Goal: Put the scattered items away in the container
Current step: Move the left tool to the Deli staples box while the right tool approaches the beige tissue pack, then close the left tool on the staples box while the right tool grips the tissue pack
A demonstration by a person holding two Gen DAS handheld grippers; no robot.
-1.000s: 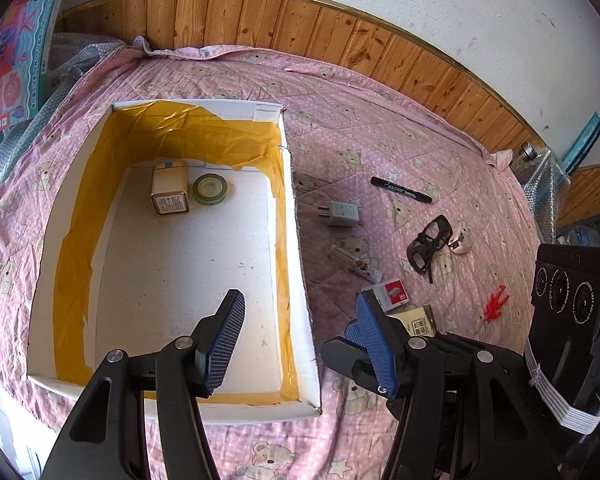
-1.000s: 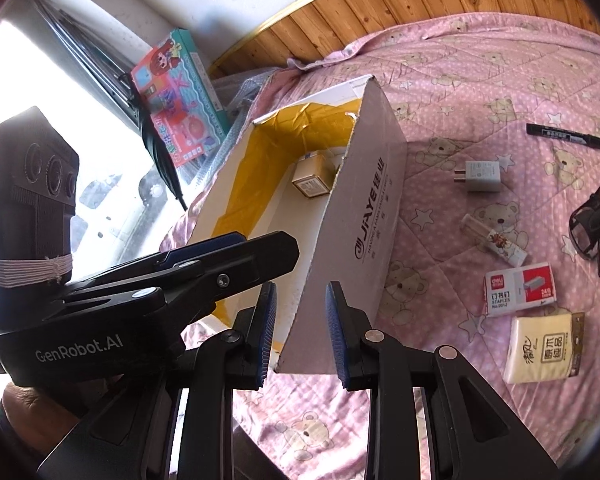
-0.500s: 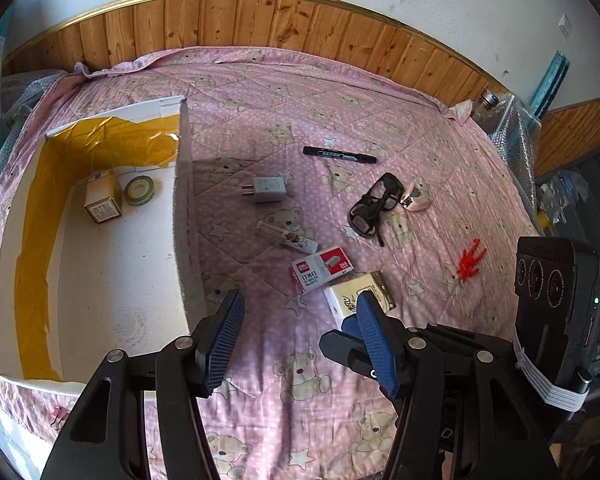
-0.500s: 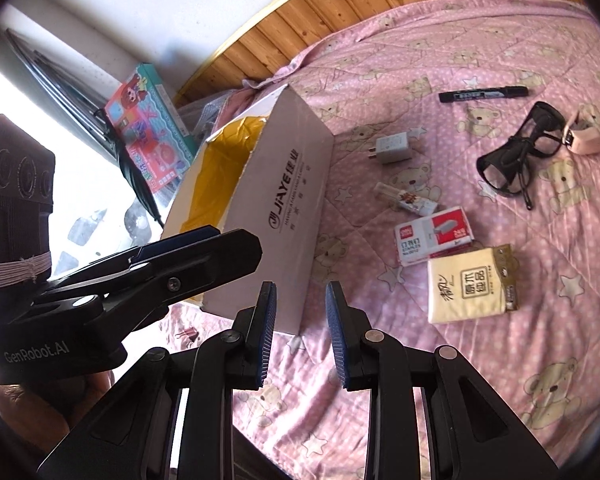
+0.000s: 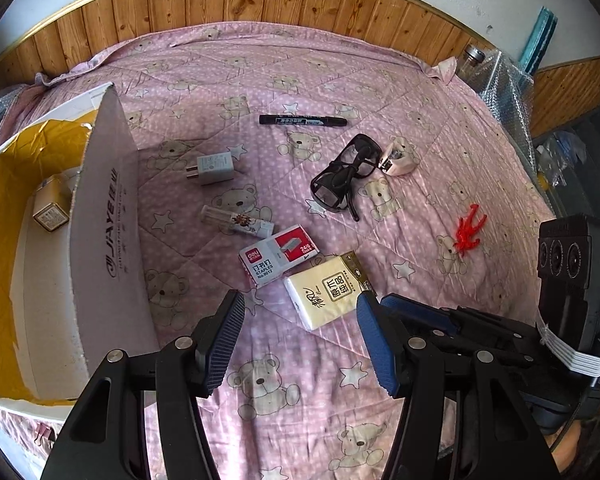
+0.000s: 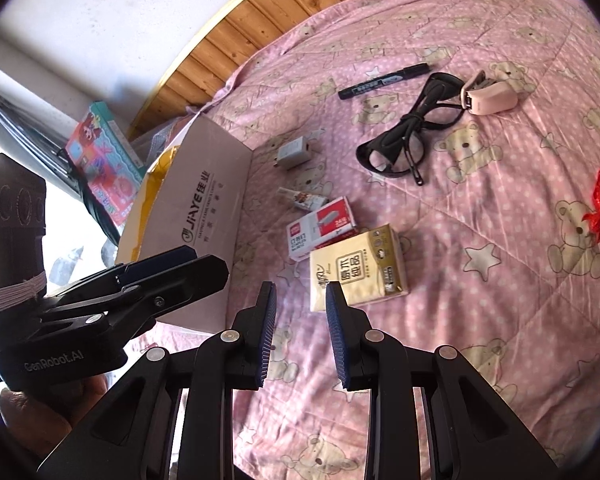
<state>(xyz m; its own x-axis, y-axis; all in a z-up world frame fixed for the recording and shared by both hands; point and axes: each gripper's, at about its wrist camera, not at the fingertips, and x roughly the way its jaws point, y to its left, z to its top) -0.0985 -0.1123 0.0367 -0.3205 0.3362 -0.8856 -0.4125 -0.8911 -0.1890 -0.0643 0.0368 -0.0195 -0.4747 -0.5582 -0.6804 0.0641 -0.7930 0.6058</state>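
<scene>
The white cardboard box [image 5: 108, 216] with yellow tape lining stands at the left on the pink blanket and holds a small carton [image 5: 52, 208]. Scattered to its right are a charger [image 5: 214, 166], a small tube [image 5: 236, 220], a staples box [image 5: 278, 256], a tissue pack [image 5: 326, 288], a black marker [image 5: 302, 121], black glasses [image 5: 344, 176], a pink stapler [image 5: 398, 156] and a red clip [image 5: 468, 232]. My left gripper [image 5: 300, 340] is open and empty just short of the tissue pack. My right gripper [image 6: 300, 332] is open narrowly and empty, its right pad near the tissue pack [image 6: 356, 272].
Wood panelling runs behind the bed. A glass jar [image 5: 474, 60] on bubble wrap sits at the far right corner. A colourful picture box [image 6: 100, 160] leans beyond the cardboard box [image 6: 204, 216]. A hand [image 6: 28, 412] holds the left gripper [image 6: 204, 264].
Both grippers have swung right, from over the cardboard box to over the blanket near the tissue pack. Their openings look unchanged and nothing was picked up.
</scene>
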